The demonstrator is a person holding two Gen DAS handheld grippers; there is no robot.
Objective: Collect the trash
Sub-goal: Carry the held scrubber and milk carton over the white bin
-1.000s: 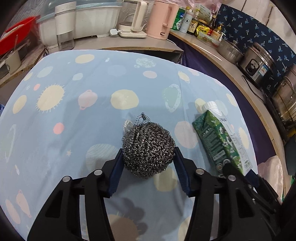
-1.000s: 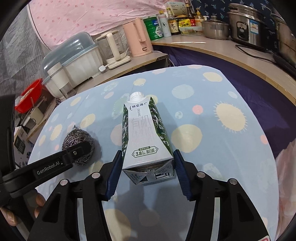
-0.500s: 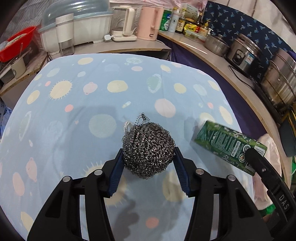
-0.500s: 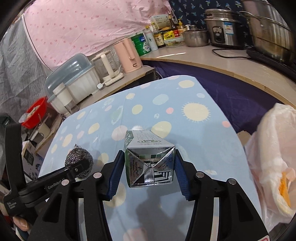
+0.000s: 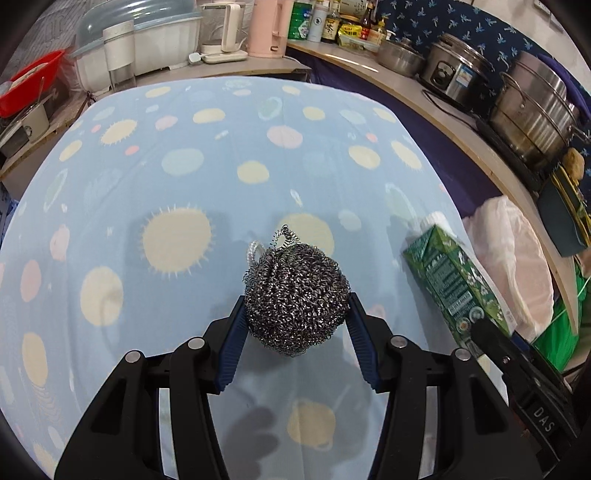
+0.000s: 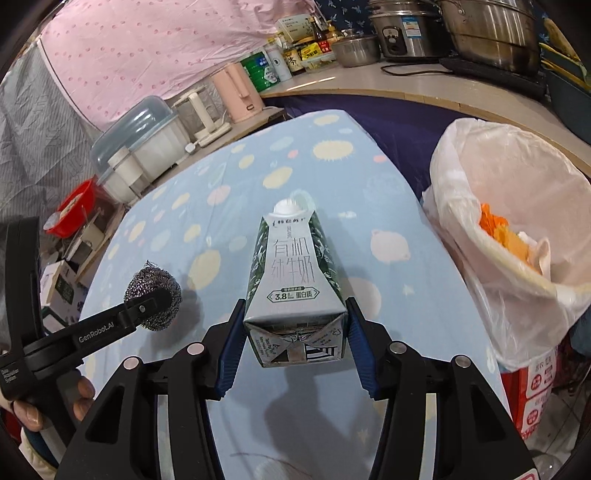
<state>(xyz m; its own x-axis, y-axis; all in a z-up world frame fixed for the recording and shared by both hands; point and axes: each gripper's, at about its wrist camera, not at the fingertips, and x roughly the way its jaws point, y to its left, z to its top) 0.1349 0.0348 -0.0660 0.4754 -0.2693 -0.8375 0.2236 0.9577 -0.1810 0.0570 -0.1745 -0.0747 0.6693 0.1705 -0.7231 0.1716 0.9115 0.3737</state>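
My left gripper (image 5: pixel 295 314) is shut on a steel wool scrubber (image 5: pixel 295 295) and holds it above the blue patterned tablecloth (image 5: pixel 184 177). The scrubber also shows in the right wrist view (image 6: pixel 153 293). My right gripper (image 6: pixel 293 325) is shut on a green and white milk carton (image 6: pixel 293 273), held off the table with its cap pointing away. The carton shows at the right of the left wrist view (image 5: pixel 454 280). A bin lined with a white plastic bag (image 6: pixel 517 236) stands beside the table's right edge, with orange scraps and paper inside.
A counter behind the table carries a pink kettle (image 5: pixel 267 29), a dish rack with a lid (image 5: pixel 147 48), bottles, a rice cooker (image 5: pixel 456 79) and steel pots (image 5: pixel 532 110). A red basin (image 6: pixel 72 212) sits at the far left.
Both grippers have risen and shifted right toward the bin. The carton has tipped so its front face shows, and the bin's inside has come into the right wrist view.
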